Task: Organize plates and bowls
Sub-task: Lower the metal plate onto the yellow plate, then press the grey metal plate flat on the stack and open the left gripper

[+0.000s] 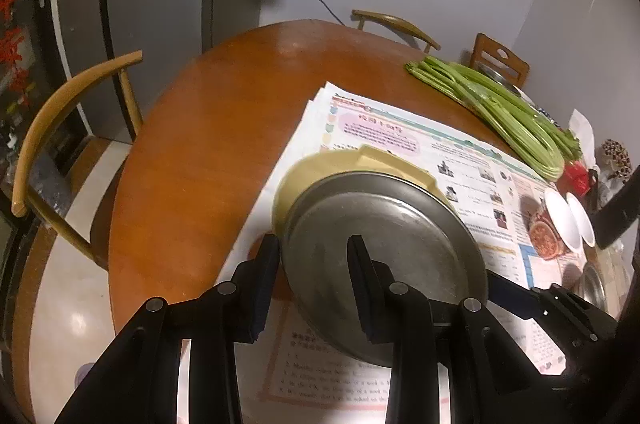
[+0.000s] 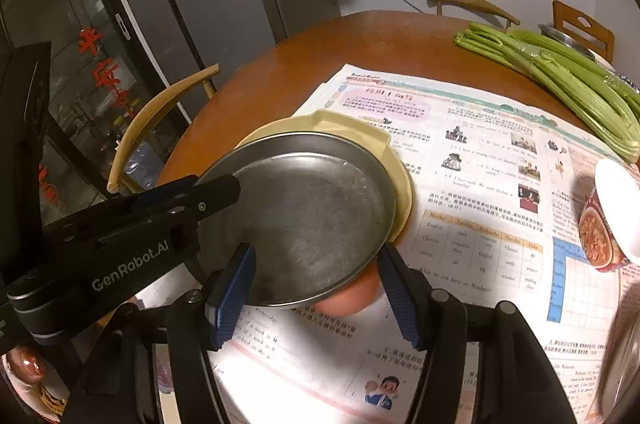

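Setting: round wooden surface (image 1: 192,151) under spread newspaper (image 2: 480,159); fridge and chairs behind.

Item: metal plate (image 2: 312,216), shallow, thin-rimmed, dull steel. Sits tilted on a cream plate (image 2: 352,121), overlapping its near side; a pinkish object shows under the metal plate's near rim.

Handling, judged: light, rigid, unbreakable, slick. Best taken at the rim; the raised near edge offers clearance.

Left claw (image 1: 314,286): fingers apart, one finger over the metal plate's face, one outside its rim, straddling the edge without clamping.

Right claw (image 2: 316,298): fingers apart, either side of the metal plate's near rim, not visibly closed on it.

Beyond the metal plate: celery (image 2: 568,79); printed bowl (image 2: 612,220).
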